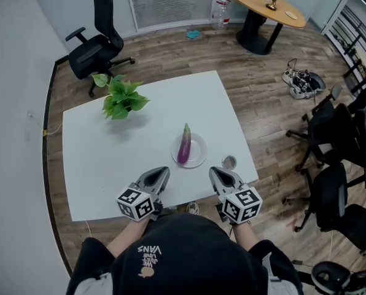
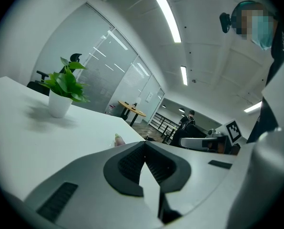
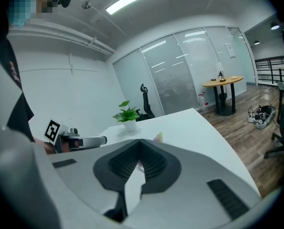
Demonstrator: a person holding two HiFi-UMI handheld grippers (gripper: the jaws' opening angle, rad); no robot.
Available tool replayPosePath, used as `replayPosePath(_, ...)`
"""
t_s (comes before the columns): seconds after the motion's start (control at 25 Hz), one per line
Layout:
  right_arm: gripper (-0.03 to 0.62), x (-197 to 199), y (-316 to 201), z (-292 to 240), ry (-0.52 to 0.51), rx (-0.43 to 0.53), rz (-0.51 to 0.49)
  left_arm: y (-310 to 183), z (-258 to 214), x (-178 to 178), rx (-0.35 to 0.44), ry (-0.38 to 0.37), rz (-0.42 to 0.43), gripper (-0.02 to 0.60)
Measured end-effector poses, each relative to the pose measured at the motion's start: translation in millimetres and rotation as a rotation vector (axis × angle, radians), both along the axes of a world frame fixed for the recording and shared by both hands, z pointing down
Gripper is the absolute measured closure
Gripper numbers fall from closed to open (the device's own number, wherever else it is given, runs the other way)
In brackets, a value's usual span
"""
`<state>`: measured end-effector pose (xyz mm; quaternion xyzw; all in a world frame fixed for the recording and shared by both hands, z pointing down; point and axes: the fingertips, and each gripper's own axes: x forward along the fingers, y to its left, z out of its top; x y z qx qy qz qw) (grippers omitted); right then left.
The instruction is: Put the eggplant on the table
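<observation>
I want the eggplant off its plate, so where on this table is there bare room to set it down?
The widest bare patch of table lies left of the plate, between the potted plant and the left gripper. The far right corner beyond the eggplant is bare too. Crowded: the near right, where plate, small round container and right gripper sit close.

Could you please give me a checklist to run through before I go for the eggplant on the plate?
1. Eggplant in plain sight: ok, it lies on the plate, uncovered.
2. A claw open for the grasp: not ok, the left claw and the right claw are both shut and empty.
3. Approach free: ok, nothing stands between the claws and the plate.
4. Small round container out of the way: ok, it stands right of the plate, apart from it.
5. Bare table for the set-down: ok, left of the plate.
6. Plate stays put during the lift: cannot tell.
</observation>
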<state>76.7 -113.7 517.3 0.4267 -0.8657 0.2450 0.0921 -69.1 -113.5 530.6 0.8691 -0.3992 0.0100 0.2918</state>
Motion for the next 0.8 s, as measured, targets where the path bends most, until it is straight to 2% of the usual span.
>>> replayPosePath(0.8,0.576,-5.6,-5.6,-3.1,0.015,0.006,0.009,-6.1,-5.3,-6.6,0.013,0.007,0.004,0.571)
